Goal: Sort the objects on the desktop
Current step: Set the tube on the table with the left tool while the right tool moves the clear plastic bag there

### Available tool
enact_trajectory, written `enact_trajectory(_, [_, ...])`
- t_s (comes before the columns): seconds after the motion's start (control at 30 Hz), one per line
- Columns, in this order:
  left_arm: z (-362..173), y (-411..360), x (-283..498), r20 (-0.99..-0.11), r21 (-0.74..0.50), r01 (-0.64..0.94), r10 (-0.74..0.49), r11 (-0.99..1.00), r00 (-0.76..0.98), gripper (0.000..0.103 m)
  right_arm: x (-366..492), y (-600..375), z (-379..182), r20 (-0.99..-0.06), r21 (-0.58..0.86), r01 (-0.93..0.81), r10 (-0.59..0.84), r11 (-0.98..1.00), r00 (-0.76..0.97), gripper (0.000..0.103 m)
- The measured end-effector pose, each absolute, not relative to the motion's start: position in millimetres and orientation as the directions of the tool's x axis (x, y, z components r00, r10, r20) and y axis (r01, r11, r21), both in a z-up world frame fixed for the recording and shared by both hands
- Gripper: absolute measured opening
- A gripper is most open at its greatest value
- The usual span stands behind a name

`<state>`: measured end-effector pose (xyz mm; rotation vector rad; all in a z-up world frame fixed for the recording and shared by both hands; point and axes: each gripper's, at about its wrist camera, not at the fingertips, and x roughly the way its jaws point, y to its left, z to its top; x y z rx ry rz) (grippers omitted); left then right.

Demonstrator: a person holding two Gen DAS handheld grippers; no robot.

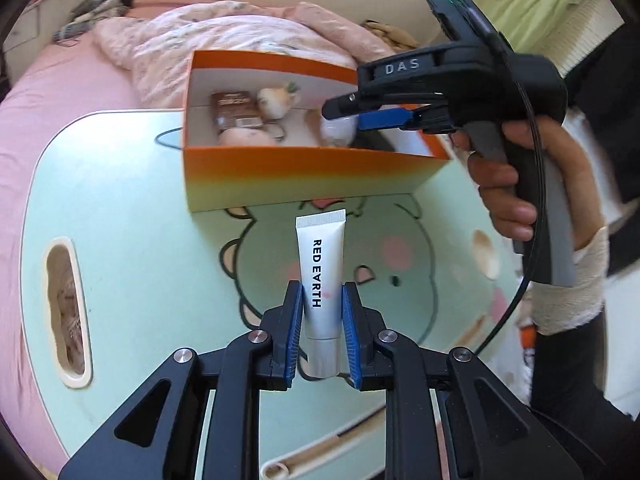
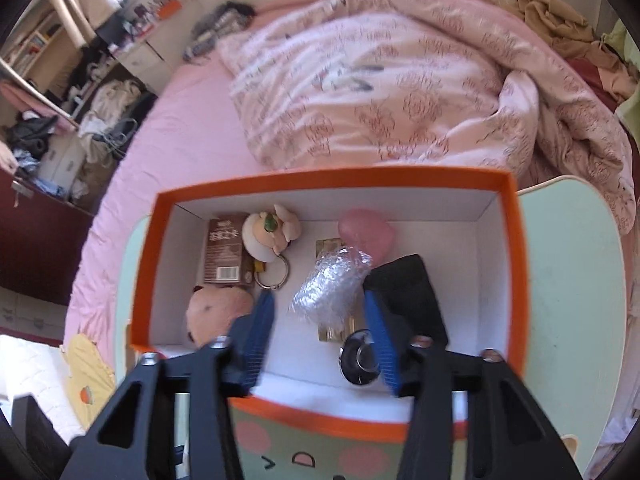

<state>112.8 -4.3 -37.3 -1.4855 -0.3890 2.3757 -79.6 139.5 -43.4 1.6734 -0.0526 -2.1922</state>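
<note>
My left gripper is shut on a silver tube printed RED EARTH, which points forward over the pale green cartoon table. Just ahead stands the orange box. In the left wrist view my right gripper, held by a hand, hovers over the box's right part. In the right wrist view that right gripper stands open inside the orange box, with a bubble-wrapped packet lying between and ahead of its fingers.
The box also holds a brown carton, a plush keychain, a pink plush, a pink lump, a black block and a round metal piece. A pink bed with a quilt surrounds the table. The table has a handle slot.
</note>
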Motion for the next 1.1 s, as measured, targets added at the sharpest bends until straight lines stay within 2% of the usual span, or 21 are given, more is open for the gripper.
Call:
enact_trajectory(0.03, [-38.8, -3.4, 113.1, -0.822, -0.367, -0.112, 0.378, -0.924, -0.427, 0.021, -81.5, 137.4, -48.1, -0.926, 0.251, 0.272, -0.312, -0.929, -0.211, 0.038])
enact_trajectory(0.07, [-40.2, -2.8, 112.7, -0.823, -0.352, -0.106, 0.361, -0.93, -0.437, 0.021, -82.8, 136.5, -51.8, -0.928, 0.251, 0.273, -0.311, -0.929, -0.207, 0.03])
enact_trajectory(0.1, [-41.6, -2.2, 112.3, -0.825, -0.338, -0.099, 0.345, -0.936, -0.448, 0.022, -82.9, 135.9, -53.3, -0.927, 0.251, 0.277, -0.313, -0.927, -0.208, 0.028])
enact_trajectory(0.23, [-46.2, -6.3, 111.4, -0.824, -0.295, -0.089, 0.301, -0.951, -0.48, 0.027, -77.2, 141.0, -45.9, -0.897, 0.269, 0.299, -0.351, -0.916, -0.268, 0.028])
enact_trajectory(0.27, [-46.9, -8.9, 110.9, -0.826, -0.288, -0.082, 0.292, -0.954, -0.482, 0.031, -75.1, 144.3, -42.3, -0.888, 0.279, 0.298, -0.364, -0.913, -0.282, 0.027])
enact_trajectory(0.53, [-49.0, -31.3, 115.1, -0.831, -0.301, -0.02, 0.272, -0.954, -0.485, 0.031, -16.6, 165.9, 9.6, -0.794, 0.316, 0.399, -0.47, -0.861, -0.386, 0.028])
enact_trajectory(0.63, [-48.6, -35.1, 118.2, -0.83, -0.286, -0.001, 0.249, -0.958, -0.499, 0.039, 16.0, 167.9, 13.3, -0.78, 0.323, 0.449, -0.503, -0.833, -0.373, 0.028])
enact_trajectory(0.7, [-49.5, -37.2, 121.9, -0.828, -0.29, 0.016, 0.242, -0.957, -0.506, 0.042, 40.8, 167.9, 5.5, -0.788, 0.301, 0.472, -0.494, -0.829, -0.366, 0.028])
enact_trajectory(0.87, [-48.2, -33.8, 126.9, -0.824, -0.29, 0.024, 0.236, -0.957, -0.515, 0.043, 78.6, 168.3, -34.1, -0.851, 0.18, 0.448, -0.367, -0.876, -0.376, 0.029])
enact_trajectory(1.0, [-37.8, -29.5, 123.8, -0.815, -0.29, -0.002, 0.248, -0.957, -0.524, 0.043, 82.9, 177.3, -59.7, -0.866, 0.201, 0.393, -0.35, -0.897, -0.356, 0.029])
enact_trajectory(1.03, [-34.2, -28.7, 122.2, -0.813, -0.291, -0.01, 0.253, -0.957, -0.525, 0.043, 83.5, 179.6, -59.6, -0.862, 0.204, 0.386, -0.352, -0.899, -0.365, 0.03])
enact_trajectory(1.1, [-27.0, -27.1, 119.1, -0.808, -0.293, -0.025, 0.262, -0.956, -0.528, 0.043, 85.1, 184.3, -56.0, -0.848, 0.206, 0.377, -0.357, -0.903, -0.391, 0.048])
